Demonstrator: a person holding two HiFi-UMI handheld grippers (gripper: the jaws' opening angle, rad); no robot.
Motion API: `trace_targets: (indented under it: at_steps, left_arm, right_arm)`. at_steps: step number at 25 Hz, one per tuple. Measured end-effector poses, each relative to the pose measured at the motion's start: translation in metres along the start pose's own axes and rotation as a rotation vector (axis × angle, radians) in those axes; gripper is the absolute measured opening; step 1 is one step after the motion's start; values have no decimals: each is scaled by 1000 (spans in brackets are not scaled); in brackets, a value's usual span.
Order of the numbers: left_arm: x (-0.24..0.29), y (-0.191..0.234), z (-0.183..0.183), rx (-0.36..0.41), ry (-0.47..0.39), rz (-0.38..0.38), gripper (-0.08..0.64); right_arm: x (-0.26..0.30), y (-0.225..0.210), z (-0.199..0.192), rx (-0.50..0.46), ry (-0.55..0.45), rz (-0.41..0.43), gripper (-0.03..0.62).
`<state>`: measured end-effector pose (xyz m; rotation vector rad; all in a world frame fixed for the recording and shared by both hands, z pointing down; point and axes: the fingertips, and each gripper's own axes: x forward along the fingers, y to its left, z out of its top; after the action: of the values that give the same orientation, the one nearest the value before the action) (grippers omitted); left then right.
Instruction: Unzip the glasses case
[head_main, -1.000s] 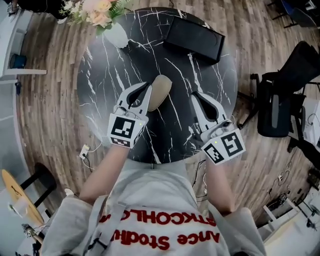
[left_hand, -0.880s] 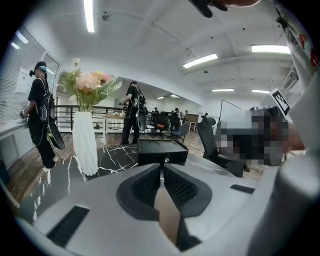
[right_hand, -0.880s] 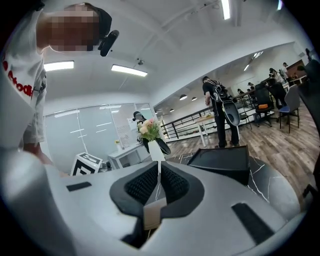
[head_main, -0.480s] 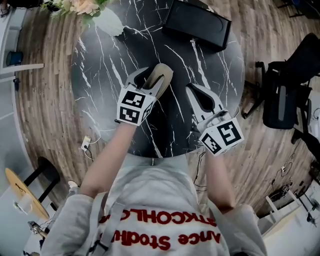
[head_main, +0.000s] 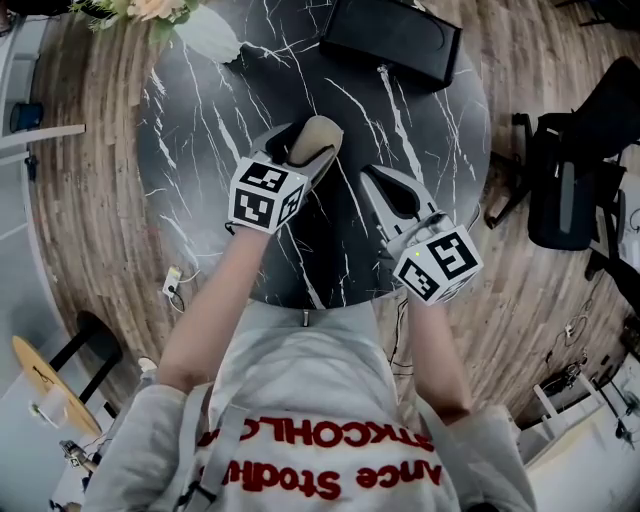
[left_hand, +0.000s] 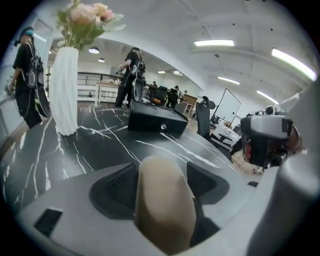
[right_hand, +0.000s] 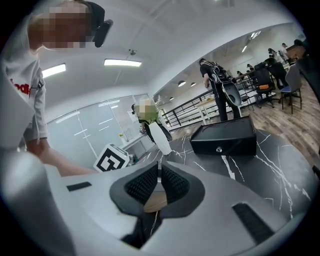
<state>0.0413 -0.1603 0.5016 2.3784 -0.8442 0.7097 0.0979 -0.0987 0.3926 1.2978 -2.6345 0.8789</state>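
Jaws of your left gripper (head_main: 298, 148) are opening around the rounded beige glasses case (head_main: 318, 140), right gripper (right_hand: 158, 184) closed empty; unzipping seems unstarted, so pinch the pull next.

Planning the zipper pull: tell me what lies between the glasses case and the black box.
Only bare tabletop separates the glasses case and the black box, shown in the left gripper view.

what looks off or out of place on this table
Nothing stands out. On the marble table, the glasses case sits intact between the left gripper's opening jaws, the white vase stands upright and the black box is closed.
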Motion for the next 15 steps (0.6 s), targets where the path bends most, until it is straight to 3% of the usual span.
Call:
trace_targets:
  at_steps: [3, 6, 9, 15]
  left_arm:
    - [2, -6, -10, -27, 58, -23, 324]
    - [1, 0, -11, -34, 42, 11, 307]
    - [0, -1, -10, -31, 44, -2, 298]
    - [-22, -24, -37, -13, 79, -38, 287]
  right_arm:
    - [-3, -3, 0, -4, 0, -6, 18]
    - [-5, -4, 2, -6, -4, -11, 18]
    - [-5, -6, 0, -8, 1, -15, 18]
    - [6, -30, -42, 73, 107, -29, 18]
